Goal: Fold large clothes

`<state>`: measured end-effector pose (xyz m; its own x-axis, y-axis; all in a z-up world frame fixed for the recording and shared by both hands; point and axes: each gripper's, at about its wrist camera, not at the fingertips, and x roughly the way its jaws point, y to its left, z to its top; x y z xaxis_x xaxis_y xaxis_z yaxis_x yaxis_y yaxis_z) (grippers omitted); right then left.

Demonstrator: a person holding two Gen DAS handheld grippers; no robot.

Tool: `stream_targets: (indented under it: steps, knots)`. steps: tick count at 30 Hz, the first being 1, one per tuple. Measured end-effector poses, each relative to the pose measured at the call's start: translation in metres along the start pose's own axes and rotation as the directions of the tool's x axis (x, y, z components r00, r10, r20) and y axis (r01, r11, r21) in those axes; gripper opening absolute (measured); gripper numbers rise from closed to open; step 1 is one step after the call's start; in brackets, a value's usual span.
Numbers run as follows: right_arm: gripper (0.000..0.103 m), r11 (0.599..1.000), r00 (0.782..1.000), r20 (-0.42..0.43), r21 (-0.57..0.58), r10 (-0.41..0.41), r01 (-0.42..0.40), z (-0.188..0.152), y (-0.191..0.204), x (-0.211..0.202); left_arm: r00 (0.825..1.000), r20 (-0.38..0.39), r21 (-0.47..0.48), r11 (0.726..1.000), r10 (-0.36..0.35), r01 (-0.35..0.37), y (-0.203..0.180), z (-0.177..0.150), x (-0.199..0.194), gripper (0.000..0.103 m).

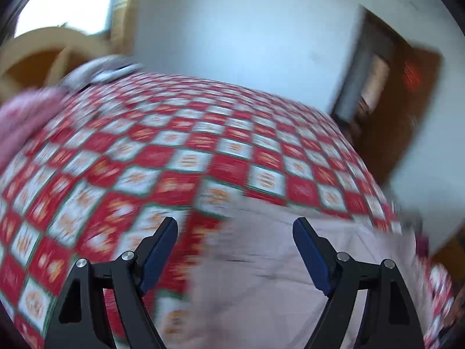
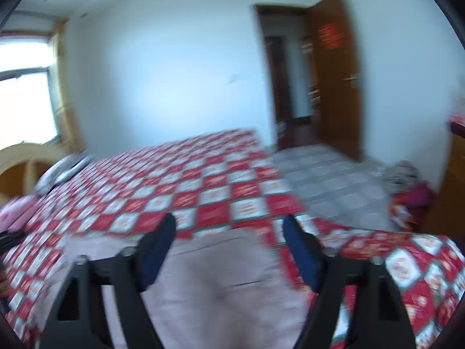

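Observation:
A pale pink garment (image 1: 261, 276) lies flat on a bed covered with a red-and-white checked sheet (image 1: 174, 145). My left gripper (image 1: 235, 226) is open and empty, held above the garment's far left edge. In the right wrist view the same garment (image 2: 209, 285) lies below my right gripper (image 2: 229, 224), which is open and empty above the garment's far edge. The checked sheet (image 2: 180, 180) stretches away beyond it. Both views are blurred by motion.
A pink bundle (image 1: 23, 119) and a grey pillow (image 1: 98, 71) lie at the bed's head by a yellow headboard (image 1: 43, 55). An open brown door (image 2: 334, 78) and tiled floor (image 2: 334, 180) are to the right, with a cloth heap (image 2: 407, 192) by a wooden cabinet (image 2: 453, 180).

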<state>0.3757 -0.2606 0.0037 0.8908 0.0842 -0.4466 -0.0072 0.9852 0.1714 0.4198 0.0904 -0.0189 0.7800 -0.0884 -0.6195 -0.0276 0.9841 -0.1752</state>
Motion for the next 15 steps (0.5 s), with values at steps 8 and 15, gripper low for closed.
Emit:
stream_targets:
  steps: [8,15]
  knots:
    - [0.03,1.0,0.95,-0.311,-0.007,-0.005,0.003,-0.046,0.035,0.121,0.994,-0.114,0.183,0.983,0.0,0.021,-0.135,-0.03,0.092,0.082]
    - [0.028,1.0,0.957,-0.289,0.006,0.005,-0.004,-0.094,0.021,0.136,0.996,-0.079,0.159,0.987,0.03,-0.017,-0.13,-0.071,0.126,0.083]
